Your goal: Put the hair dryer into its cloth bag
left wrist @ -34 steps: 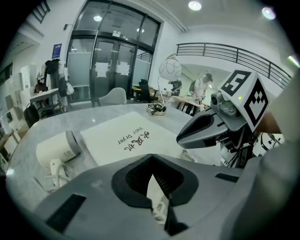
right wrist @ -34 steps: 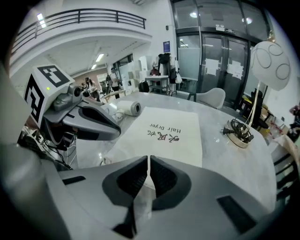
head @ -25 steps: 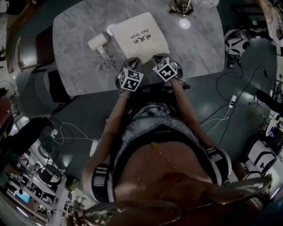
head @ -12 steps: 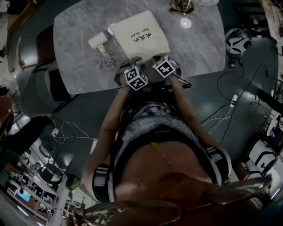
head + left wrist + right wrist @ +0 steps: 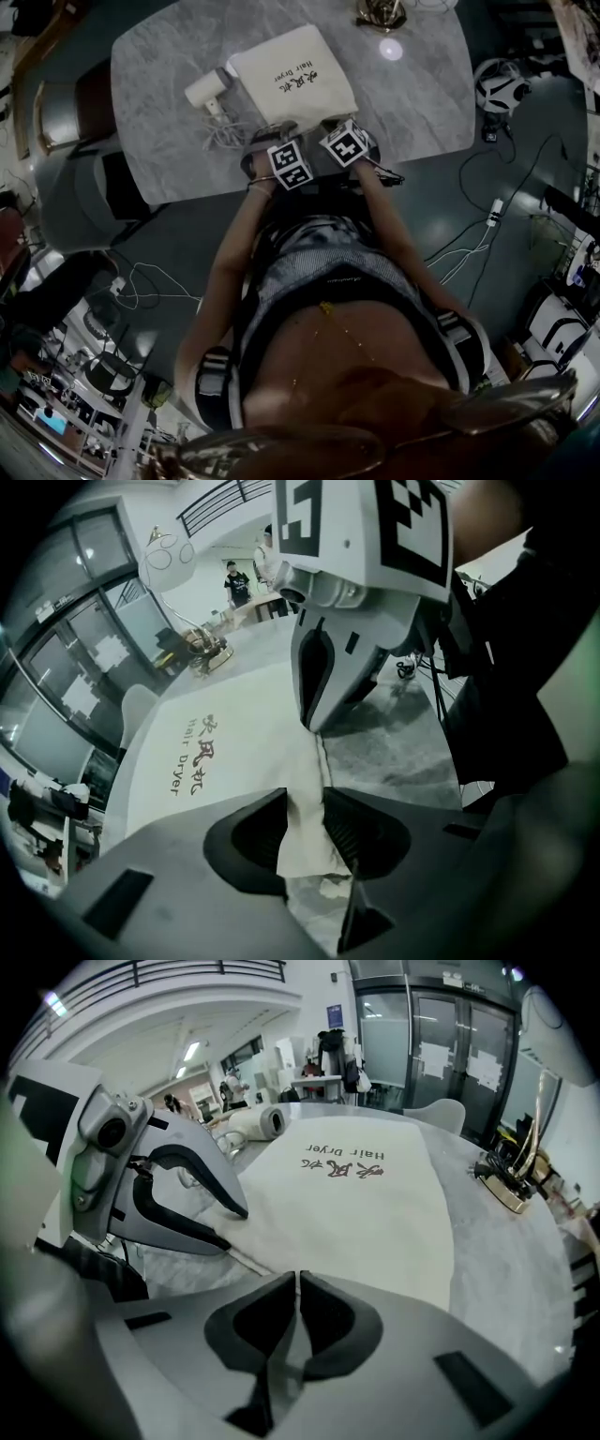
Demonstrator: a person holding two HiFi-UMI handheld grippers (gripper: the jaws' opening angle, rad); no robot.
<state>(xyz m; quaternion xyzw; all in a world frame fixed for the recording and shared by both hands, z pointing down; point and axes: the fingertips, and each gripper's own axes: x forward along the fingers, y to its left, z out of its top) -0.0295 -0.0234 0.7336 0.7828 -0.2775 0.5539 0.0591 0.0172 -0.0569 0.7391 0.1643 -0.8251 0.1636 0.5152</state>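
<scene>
The cream cloth bag (image 5: 291, 75), printed "Hair Dryer", lies flat on the marble table (image 5: 412, 103). The white hair dryer (image 5: 206, 89) rests beside its left edge, with its cord (image 5: 225, 136) bunched nearer me. Both grippers stand at the bag's near edge, pointing steeply down. My left gripper (image 5: 305, 832) has just been opening, and a raised fold of the bag (image 5: 216, 752) stands in the gap between its jaws. My right gripper (image 5: 297, 1302) is shut, and its fingertips (image 5: 314, 726) pinch the bag's edge seam. Beyond the bag (image 5: 366, 1204) lies the dryer (image 5: 258, 1121).
A gold ornament (image 5: 380, 11) stands at the table's far edge and shows again at the right (image 5: 511, 1185). A chair (image 5: 70, 112) sits left of the table. A helmet (image 5: 500, 89) and cables lie on the floor to the right.
My left gripper rolled about its own line, sank toward the bag's edge and opened its jaws. The right gripper dropped slightly. The bag and dryer stayed put.
</scene>
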